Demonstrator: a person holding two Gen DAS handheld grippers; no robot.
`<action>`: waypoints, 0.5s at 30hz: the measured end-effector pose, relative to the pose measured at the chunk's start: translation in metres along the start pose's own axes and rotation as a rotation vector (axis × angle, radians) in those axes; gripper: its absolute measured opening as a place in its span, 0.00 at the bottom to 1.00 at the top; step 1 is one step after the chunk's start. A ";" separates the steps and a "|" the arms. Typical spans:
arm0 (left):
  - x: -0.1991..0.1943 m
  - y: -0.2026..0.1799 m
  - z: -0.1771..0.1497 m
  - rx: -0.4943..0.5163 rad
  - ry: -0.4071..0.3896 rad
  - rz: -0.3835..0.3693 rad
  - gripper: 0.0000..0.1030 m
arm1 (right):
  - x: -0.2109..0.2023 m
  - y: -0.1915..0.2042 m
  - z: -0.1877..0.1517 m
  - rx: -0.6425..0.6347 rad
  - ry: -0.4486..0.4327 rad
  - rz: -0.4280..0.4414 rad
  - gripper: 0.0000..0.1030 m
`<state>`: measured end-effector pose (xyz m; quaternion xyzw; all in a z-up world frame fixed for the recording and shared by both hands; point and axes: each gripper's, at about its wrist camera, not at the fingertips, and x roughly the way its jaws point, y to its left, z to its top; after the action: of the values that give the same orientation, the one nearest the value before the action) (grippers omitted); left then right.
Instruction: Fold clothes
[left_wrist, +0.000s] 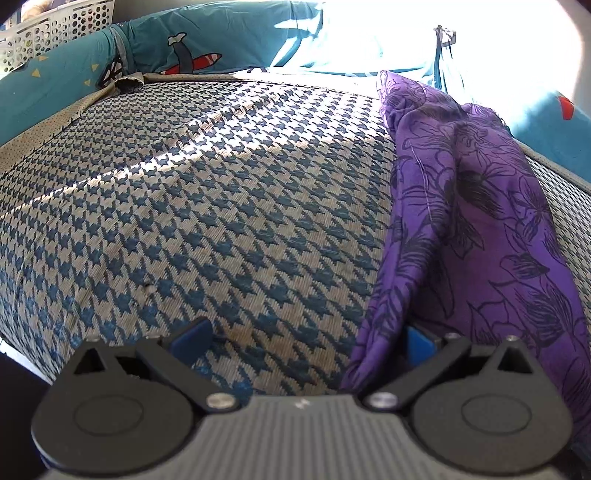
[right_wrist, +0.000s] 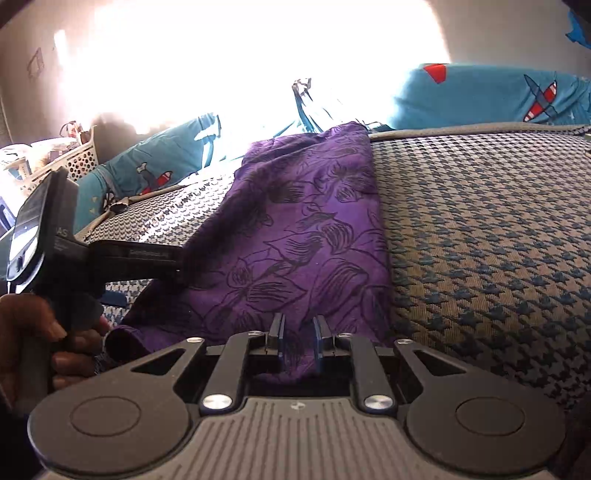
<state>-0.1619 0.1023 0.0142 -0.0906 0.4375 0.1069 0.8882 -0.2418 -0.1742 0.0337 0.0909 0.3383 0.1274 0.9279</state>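
Purple garment (right_wrist: 295, 229) with black flower outlines lying in a long folded strip, houndstooth mat (left_wrist: 207, 206) on bed, teal plane-print sheet (left_wrist: 155, 48), sunlit glare behind, left claw (left_wrist: 306, 343) spread apart, right claw (right_wrist: 298, 341) slightly parted around a fold.

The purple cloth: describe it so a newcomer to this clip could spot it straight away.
Start at the houndstooth mat, blue on beige, that covers the bed. The purple cloth lies along it as one long folded strip, its near end between the fingers of the right gripper. It alone is purple with black outlined flowers; the teal bedding behind carries red aeroplanes.
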 end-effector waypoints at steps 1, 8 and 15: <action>0.000 0.000 0.000 -0.004 0.000 0.002 1.00 | 0.004 -0.006 -0.001 0.021 0.034 -0.016 0.15; -0.002 0.001 0.000 -0.026 -0.004 -0.046 1.00 | 0.003 -0.015 -0.007 0.063 0.042 -0.015 0.16; -0.009 0.002 0.010 -0.069 -0.032 -0.123 1.00 | 0.002 -0.012 -0.008 0.068 0.046 -0.018 0.18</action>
<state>-0.1605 0.1059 0.0275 -0.1461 0.4129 0.0687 0.8964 -0.2438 -0.1840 0.0235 0.1166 0.3644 0.1097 0.9174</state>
